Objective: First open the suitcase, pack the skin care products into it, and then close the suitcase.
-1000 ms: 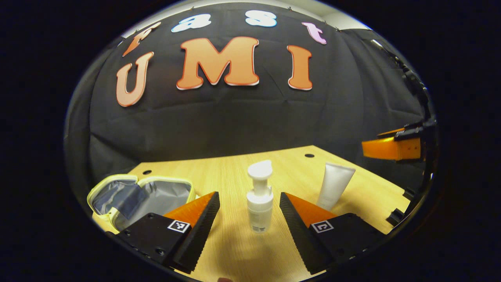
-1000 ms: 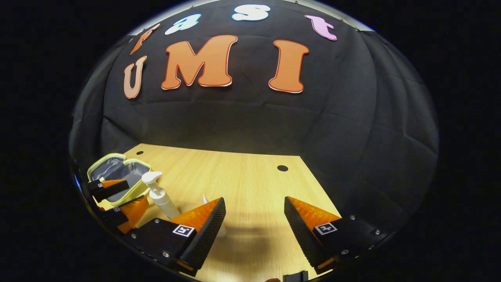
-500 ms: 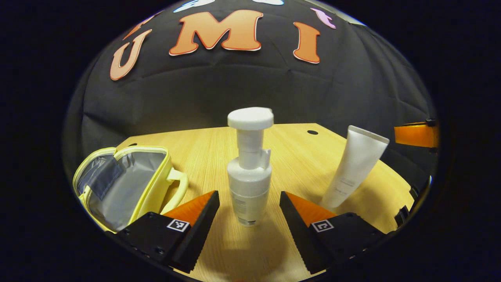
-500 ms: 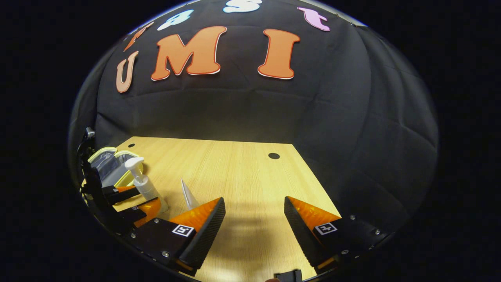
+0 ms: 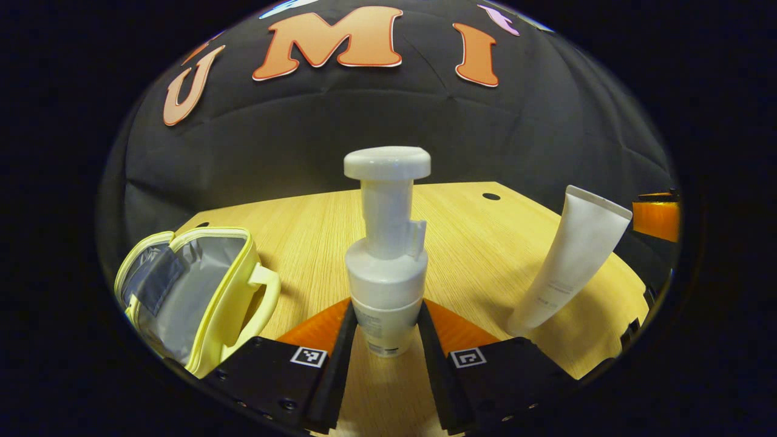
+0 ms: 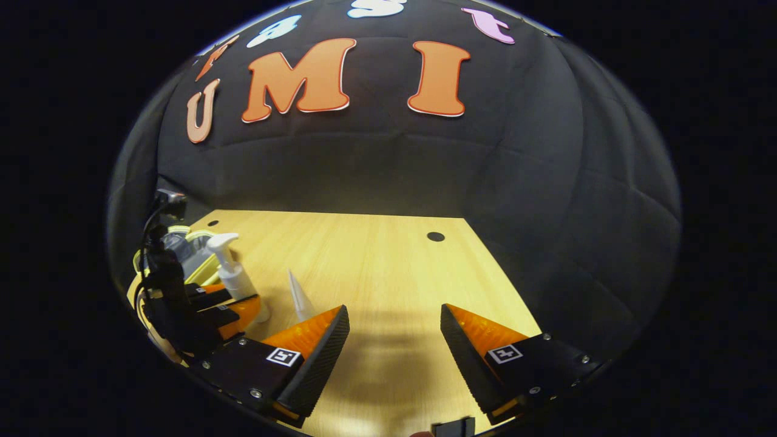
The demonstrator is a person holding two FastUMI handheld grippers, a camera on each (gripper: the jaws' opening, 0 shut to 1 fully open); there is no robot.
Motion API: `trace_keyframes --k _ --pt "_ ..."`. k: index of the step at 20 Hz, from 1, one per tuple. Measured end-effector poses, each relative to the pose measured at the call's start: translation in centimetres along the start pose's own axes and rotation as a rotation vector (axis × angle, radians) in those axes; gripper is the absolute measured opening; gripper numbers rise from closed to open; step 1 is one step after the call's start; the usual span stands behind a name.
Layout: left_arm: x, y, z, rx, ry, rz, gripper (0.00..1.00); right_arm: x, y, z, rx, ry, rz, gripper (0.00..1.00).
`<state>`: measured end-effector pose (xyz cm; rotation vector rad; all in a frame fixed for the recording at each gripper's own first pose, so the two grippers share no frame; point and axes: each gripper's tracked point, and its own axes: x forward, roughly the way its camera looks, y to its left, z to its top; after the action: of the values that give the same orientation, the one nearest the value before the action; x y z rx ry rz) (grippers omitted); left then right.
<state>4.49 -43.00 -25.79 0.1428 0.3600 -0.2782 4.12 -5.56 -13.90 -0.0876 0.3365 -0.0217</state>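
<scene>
The left gripper [image 5: 386, 328] has its fingers pinched on the lower body of the pump bottle [image 5: 386, 267], one pad against each side, just above the base. The bottle stands upright on the table [image 5: 473, 243], about midway between the left and right edges and toward the near edge. The open bag [image 5: 194, 291] serving as the suitcase lies near the table's left edge, its grey lining showing and its handle turned toward the bottle. The tube [image 5: 576, 261] stands on its cap near the right edge, leaning a little.

The bottle looks like smooth, rigid white plastic, so it is probably light and stiff but somewhat slippery. The tall pump head makes it top-heavy, so a low hold on the wide body seems sounder than one on the narrow neck, which could turn or press down. A firm squeeze should not hurt it. The tube is likely soft and will dent, so it is best taken across its flat middle.

The right gripper [image 6: 393, 349] hangs over bare table near the right edge with its fingers spread wide and nothing between them. From there, the bottle [image 6: 234, 276] and tube [image 6: 298, 294] stand off to its left.
</scene>
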Motion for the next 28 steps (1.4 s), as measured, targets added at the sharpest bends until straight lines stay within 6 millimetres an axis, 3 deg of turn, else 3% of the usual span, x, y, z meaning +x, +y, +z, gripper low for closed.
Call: trace_keyframes --k 5,11,16,20,21,22,24,28 --pt "-2.4 0.4 2.3 -0.006 -0.003 -0.022 0.59 -0.1 4.0 -0.7 -0.07 -0.001 0.132 0.96" --pt "-6.4 3.1 4.8 -0.005 -0.012 0.005 0.59 3.4 7.2 -5.8 -0.083 0.142 0.227 0.96" --pt "-8.3 6.3 4.4 -0.03 0.005 0.066 0.59 6.4 8.0 -8.6 -0.063 0.231 0.245 0.96" --pt "-8.9 8.0 3.9 -0.048 0.016 0.105 0.59 7.4 8.6 -9.7 -0.075 0.265 0.272 0.81" --pt "-8.9 8.2 3.7 -0.053 0.016 0.11 0.59 7.7 8.5 -10.0 -0.084 0.271 0.265 0.67" --pt "-9.0 8.5 3.7 -0.06 0.013 0.113 0.59 8.0 8.5 -10.3 -0.091 0.28 0.263 0.68" --pt "-9.1 8.5 3.6 -0.069 0.014 0.116 0.59 8.5 9.0 -10.2 -0.097 0.273 0.27 0.54" --pt "-9.4 8.7 3.4 -0.079 0.025 0.107 0.59 8.8 8.6 -9.9 -0.086 0.277 0.236 0.47"
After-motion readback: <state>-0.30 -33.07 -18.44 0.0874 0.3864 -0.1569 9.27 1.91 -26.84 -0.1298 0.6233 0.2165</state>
